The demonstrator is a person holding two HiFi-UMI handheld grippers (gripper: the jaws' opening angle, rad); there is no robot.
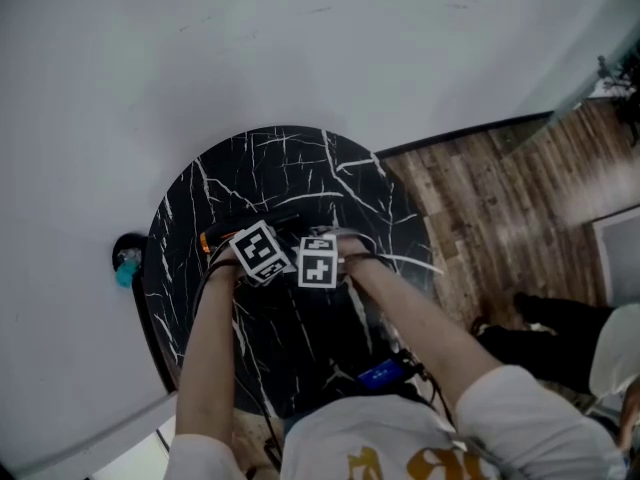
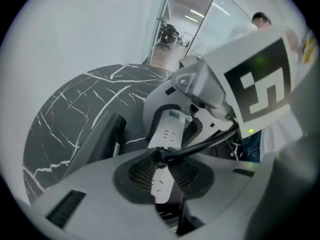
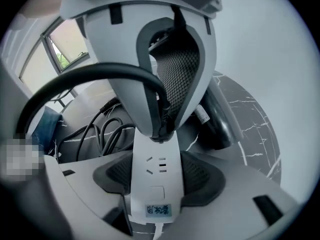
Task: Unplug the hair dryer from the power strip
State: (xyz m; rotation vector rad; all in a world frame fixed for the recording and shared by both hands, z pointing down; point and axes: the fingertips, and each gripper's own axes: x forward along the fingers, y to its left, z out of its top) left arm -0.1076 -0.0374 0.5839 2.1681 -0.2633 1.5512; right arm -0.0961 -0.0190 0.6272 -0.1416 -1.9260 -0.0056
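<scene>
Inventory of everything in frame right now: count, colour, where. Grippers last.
table: one, black with white veins, round, centre
power strip: one, white, on the table
plug: one, black, on the power strip
cord: one, black, arching up from the plug
hair dryer: one, black, lying on the table beside the power strip
cable loops: count unclear, black, on the table
small object: one, teal and black, beyond the table's left edge
floor: brown wood, right of the table
arms: two, reaching to the grippers
left gripper: one, grey, shut on the plug
right gripper: one, grey, shut on the power strip
</scene>
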